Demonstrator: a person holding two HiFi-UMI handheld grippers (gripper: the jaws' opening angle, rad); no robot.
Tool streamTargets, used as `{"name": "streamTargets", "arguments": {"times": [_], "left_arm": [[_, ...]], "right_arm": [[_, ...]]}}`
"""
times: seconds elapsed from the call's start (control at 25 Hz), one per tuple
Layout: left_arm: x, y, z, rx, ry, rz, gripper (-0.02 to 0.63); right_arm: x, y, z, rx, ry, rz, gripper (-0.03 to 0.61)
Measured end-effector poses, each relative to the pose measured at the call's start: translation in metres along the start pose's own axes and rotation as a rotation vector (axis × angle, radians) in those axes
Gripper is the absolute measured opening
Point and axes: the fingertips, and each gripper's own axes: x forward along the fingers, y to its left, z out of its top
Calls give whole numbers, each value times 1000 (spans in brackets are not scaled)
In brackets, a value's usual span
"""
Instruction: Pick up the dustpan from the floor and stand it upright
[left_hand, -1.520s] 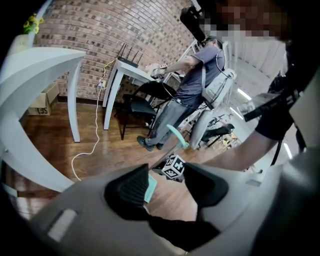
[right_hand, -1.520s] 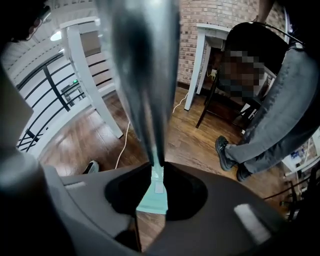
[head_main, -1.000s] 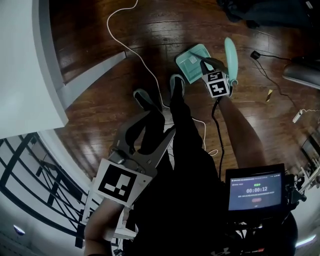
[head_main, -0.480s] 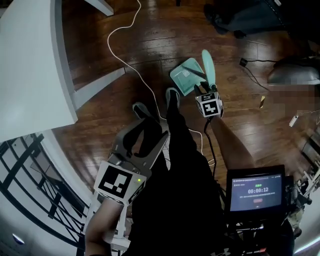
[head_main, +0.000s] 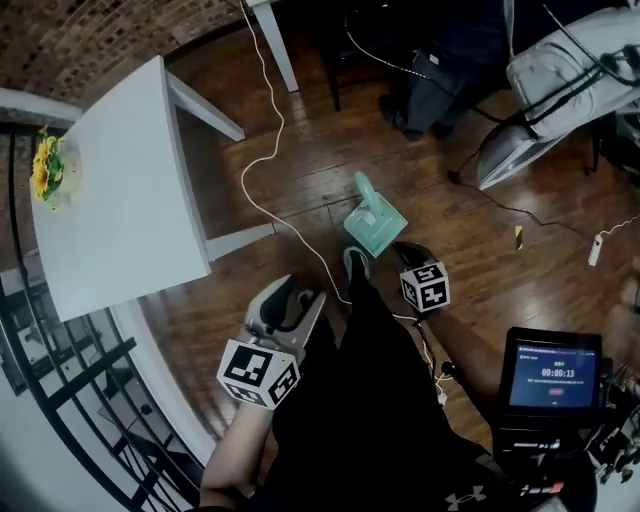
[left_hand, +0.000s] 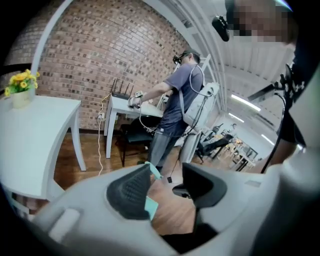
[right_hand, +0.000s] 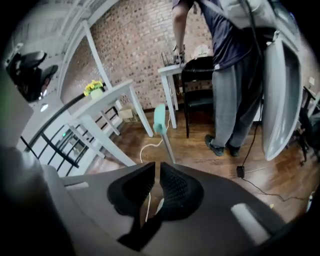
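Dark plank floor (head_main: 300, 150), glossy, fills the head view. Brick wall (head_main: 80, 35) at upper left, white table (head_main: 120, 200) with yellow flowers (head_main: 45, 165) at left, black railing (head_main: 70, 380) at lower left, and a white cable (head_main: 262, 130) trailing down from top centre. Teal dustpan (head_main: 377, 228) stands upright on the boards at frame centre, handle up. Right gripper (head_main: 408, 252) just below-right of it: jaws just closed to a thin slit, nothing between. Left gripper (head_main: 303, 292) lower, centre-left: jaws wide apart, just narrowed slightly, empty.
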Motion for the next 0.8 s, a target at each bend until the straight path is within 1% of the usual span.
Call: {"name": "streamTargets", "arguments": {"times": [0.16, 0.28, 0.36, 0.4, 0.48, 0.56, 0.64, 0.72, 0.8], "left_arm": [[-16, -31, 15, 43, 4, -97, 196], [-50, -44, 13, 126, -16, -177, 195], [-78, -37, 10, 185, -49, -201, 195], [-91, -32, 8, 201, -63, -206, 195], [-115, -24, 2, 196, -83, -209, 195], [-135, -23, -5, 176, -96, -200, 195], [-144, -30, -11, 192, -103, -209, 175], [-144, -50, -16, 230, -105, -263, 175], [-153, -72, -21, 251, -105, -314, 175]], "right_arm": [[-64, 19, 48, 90, -171, -21, 23], [-111, 48, 70, 132, -284, -66, 20], [-137, 78, 84, 163, -348, -83, 15], [-149, 95, 90, 182, -375, -83, 14], [-172, 128, 97, 202, -422, -87, 12], [-192, 151, 102, 198, -449, -107, 11], [-212, 170, 103, 180, -460, -129, 11], [-238, 184, 99, 142, -474, -157, 11], [-262, 205, 92, 98, -482, -168, 11]]}}
